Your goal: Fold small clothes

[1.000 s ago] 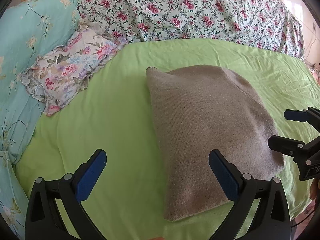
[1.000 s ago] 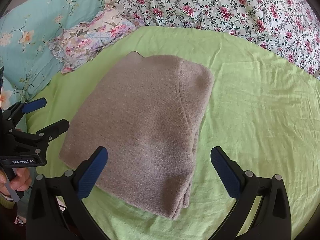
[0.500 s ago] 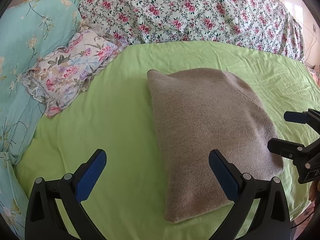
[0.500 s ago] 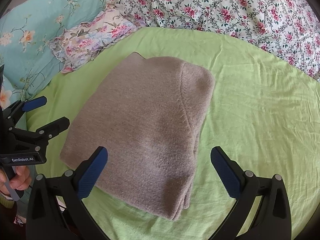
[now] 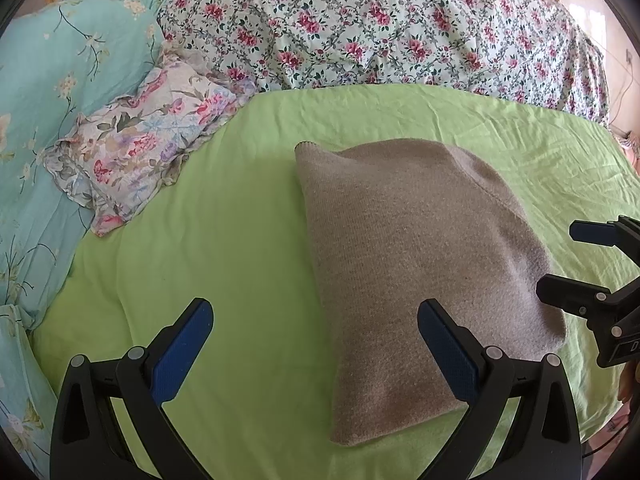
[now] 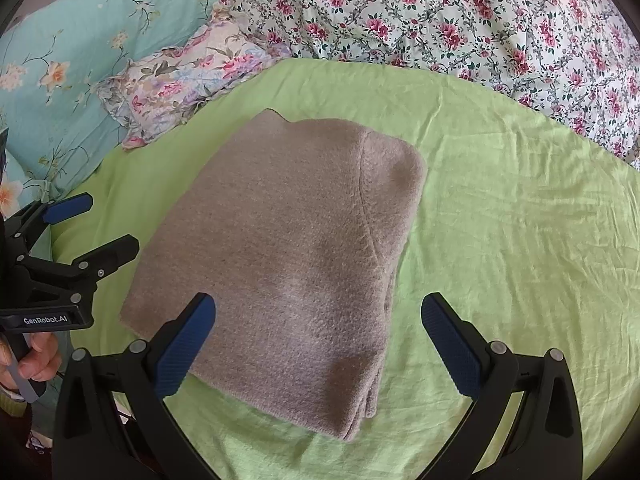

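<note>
Left gripper spread wide, empty, above near edge. Right gripper likewise spread, empty. Folded taupe knit garment flat on green bed sheet; looks soft, light, floppy; pinch near corners through all layers. Floral pillow beyond.

A lime-green sheet is covering the bed, lightly creased. A rose-print quilt is lying bunched along its far edge, a small floral pillow is resting against a turquoise flowered pillow at left.
</note>
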A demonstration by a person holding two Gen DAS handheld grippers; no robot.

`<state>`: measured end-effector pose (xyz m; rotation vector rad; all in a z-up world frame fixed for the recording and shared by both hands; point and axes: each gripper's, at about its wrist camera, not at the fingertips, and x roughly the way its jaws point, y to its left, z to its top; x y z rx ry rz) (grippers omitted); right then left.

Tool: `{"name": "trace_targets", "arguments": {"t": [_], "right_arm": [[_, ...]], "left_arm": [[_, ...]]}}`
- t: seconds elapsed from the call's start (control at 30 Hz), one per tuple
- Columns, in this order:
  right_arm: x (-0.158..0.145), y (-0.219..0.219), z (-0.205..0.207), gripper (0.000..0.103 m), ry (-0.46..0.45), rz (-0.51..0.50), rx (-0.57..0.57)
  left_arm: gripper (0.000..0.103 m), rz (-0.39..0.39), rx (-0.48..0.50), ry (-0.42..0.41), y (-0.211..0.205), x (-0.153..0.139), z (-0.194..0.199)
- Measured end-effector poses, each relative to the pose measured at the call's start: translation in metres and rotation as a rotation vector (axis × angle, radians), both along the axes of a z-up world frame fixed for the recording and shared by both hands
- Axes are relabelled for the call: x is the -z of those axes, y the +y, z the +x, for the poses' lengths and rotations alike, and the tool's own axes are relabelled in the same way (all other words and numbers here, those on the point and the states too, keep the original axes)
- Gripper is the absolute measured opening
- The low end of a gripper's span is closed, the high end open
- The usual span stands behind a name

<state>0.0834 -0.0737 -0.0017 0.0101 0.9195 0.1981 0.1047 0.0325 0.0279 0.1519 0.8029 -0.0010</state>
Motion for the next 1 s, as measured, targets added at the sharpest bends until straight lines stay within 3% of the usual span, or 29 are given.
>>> {"name": "trace_targets", "arguments": {"t": [1.0], "right_arm": [[-0.0079, -0.0032, -0.0015, 0.103, -0.02, 0.006, 0.014]], "left_arm": [[0.102, 0.006, 0.01, -0.003, -0.0034, -0.0039, 0.0017]]}}
